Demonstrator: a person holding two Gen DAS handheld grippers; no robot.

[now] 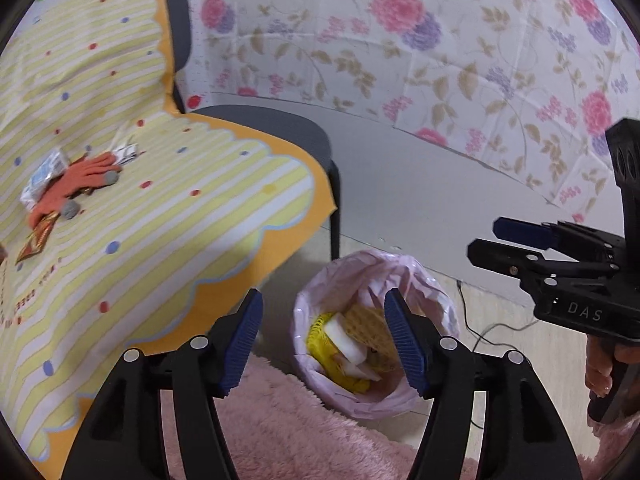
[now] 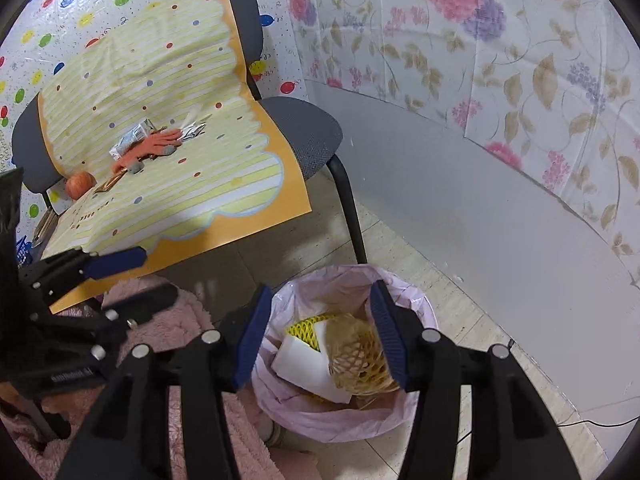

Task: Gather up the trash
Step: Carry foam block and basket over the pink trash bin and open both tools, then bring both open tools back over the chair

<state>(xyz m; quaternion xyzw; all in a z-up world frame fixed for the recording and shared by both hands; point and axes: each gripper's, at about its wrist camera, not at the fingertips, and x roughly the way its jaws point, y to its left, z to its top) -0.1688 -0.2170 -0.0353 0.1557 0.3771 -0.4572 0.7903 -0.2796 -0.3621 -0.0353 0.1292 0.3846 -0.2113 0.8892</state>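
Note:
A small bin lined with a pink bag (image 1: 424, 280) (image 2: 332, 280) stands on the floor by the chair. It holds yellow foam netting (image 1: 320, 332) (image 2: 304, 326), white foam (image 2: 304, 364) and a tan net (image 2: 360, 356). My left gripper (image 1: 324, 344) is open and empty, just above the bin. My right gripper (image 2: 316, 336) is open and empty over the bin; it also shows in the left wrist view (image 1: 484, 236). On the chair's striped yellow mat (image 2: 224, 172) lie an orange glove (image 1: 76, 184) (image 2: 148, 148), a white carton (image 1: 44, 172) (image 2: 130, 140), a crumpled wrapper (image 1: 126, 152) (image 2: 194, 130) and a brown wrapper (image 1: 36, 240) (image 2: 108, 184).
An apple (image 2: 80, 184) sits at the mat's left edge. The grey chair (image 2: 308, 136) has black legs near the bin. A pink fluffy rug (image 1: 288, 432) covers the floor in front. A grey board (image 2: 480, 208) leans against the floral wall. A black cable (image 1: 488, 332) runs behind the bin.

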